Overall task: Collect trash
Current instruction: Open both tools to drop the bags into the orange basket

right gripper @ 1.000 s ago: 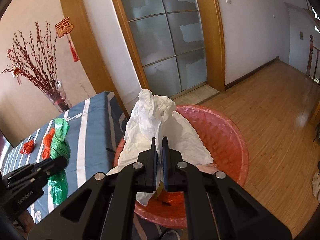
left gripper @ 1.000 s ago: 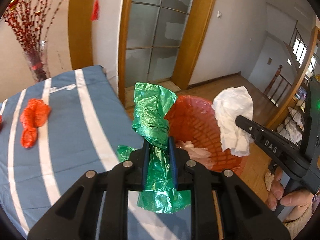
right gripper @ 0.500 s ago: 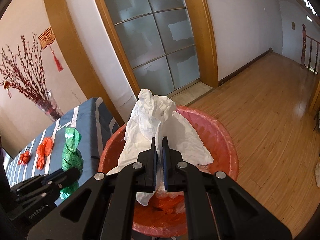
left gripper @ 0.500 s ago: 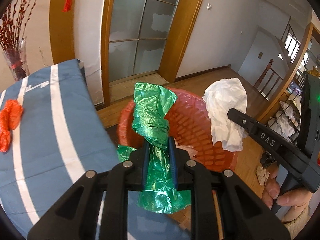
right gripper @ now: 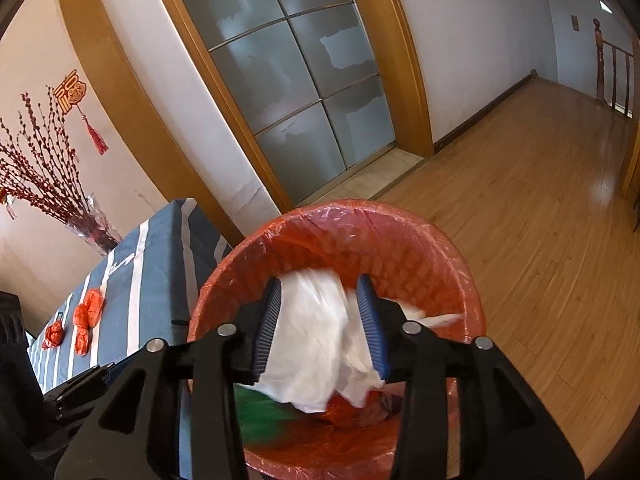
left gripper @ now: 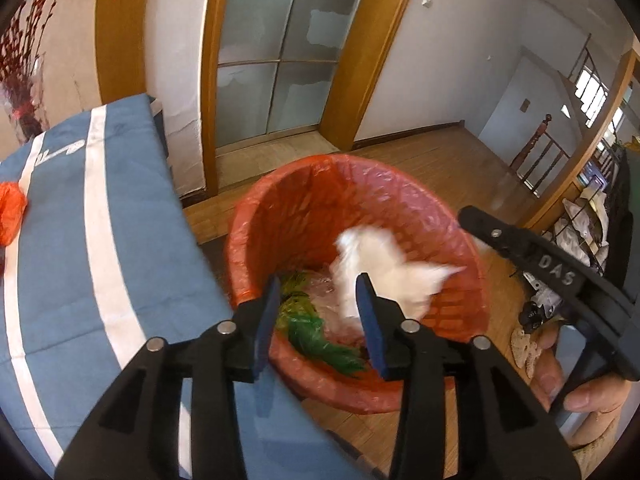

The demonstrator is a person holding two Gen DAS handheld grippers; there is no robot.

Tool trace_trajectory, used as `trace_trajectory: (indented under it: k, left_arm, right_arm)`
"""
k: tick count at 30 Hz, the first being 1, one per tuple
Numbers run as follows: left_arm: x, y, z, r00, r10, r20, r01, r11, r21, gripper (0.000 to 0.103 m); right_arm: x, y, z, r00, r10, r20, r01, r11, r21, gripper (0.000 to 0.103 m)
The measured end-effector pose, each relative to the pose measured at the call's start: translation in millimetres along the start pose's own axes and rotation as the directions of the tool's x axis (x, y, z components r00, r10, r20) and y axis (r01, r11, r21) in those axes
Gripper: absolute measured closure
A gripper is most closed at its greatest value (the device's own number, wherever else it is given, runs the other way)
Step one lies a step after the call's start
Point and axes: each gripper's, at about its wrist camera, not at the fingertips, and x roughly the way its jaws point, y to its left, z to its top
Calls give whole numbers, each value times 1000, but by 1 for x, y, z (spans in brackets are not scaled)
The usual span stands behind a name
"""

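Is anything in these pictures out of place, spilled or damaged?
Nothing is spilled or damaged. The crumpled white paper and crumpled green plastic bag lie inside the red lined basket. Only the crumpled orange plastic bags look out of place: they lie on the blue striped tablecloth, not collected.

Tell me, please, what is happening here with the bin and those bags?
A person holds a tool in each hand over the red bin beside the table. Both tools have just been opening: the left tool has let the green bag drop into the bin, and the white bag is falling out of the right tool. Orange bags remain on the table.
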Motion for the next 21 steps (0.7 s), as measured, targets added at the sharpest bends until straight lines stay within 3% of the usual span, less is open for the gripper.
trace_trajectory:
  k: [11, 17, 21]
  left_arm:
    - [-34, 41, -17, 992, 120, 46, -121, 993, 16, 52]
    - [-69, 85, -30, 973, 213, 90, -214, 977, 4, 47]
    - [-95, 120, -38, 955, 276, 105, -274, 961, -35, 44]
  right_arm:
    - [-10, 5, 2, 999, -28, 26, 29, 999, -17, 52]
    - [-14, 32, -3, 998, -34, 43, 38, 996, -80, 47]
    - [-15, 55, -7, 997, -37, 60, 45, 991, -122, 36]
